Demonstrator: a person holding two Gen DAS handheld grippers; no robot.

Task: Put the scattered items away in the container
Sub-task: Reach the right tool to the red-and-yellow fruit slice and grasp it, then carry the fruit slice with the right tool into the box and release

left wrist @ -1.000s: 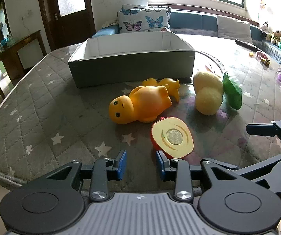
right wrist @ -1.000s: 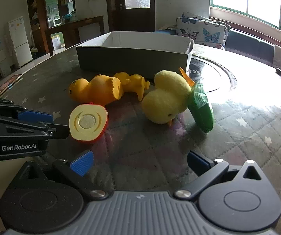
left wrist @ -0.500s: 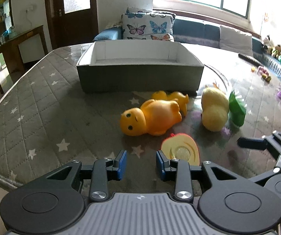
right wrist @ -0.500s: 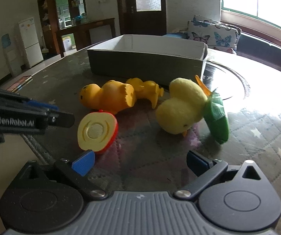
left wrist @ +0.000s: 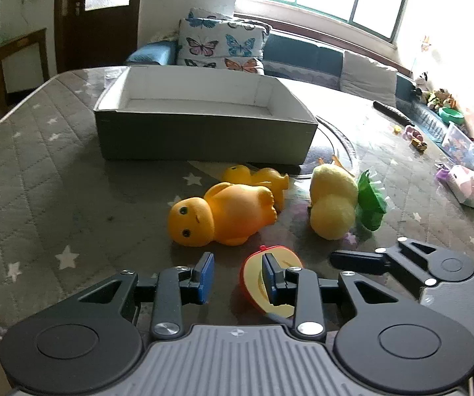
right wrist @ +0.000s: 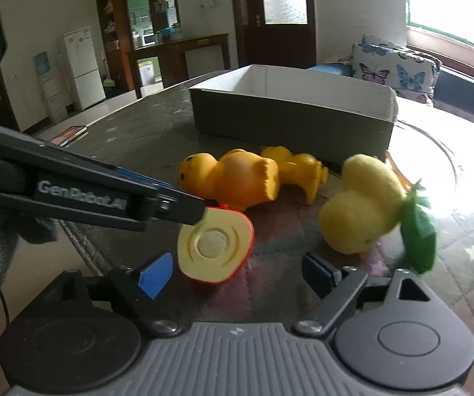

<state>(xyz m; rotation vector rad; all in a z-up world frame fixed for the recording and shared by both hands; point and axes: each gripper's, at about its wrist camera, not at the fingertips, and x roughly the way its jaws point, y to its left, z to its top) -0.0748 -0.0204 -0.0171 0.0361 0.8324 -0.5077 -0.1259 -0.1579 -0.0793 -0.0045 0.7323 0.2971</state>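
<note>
on the grey star-quilted worktop (left wrist: 38, 178) | red-and-cream halved plastic apple (right wrist: 215, 246) is flanked, untouched, by closing spread right tongs (right wrist: 237, 272) | left tongs (left wrist: 237, 277) spread, closing, nothing pinched

Hidden: left gripper's black finger (left wrist: 298, 283) is covering part of the red-rimmed yellow toy apple half (left wrist: 253, 275).
Blurred: green leafy plastic toy (right wrist: 417, 234) at right is smearing.

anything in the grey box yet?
No. In the left wrist view the grey box shows only bare white walls and floor; all the toys lie on the table in front of it.
</note>
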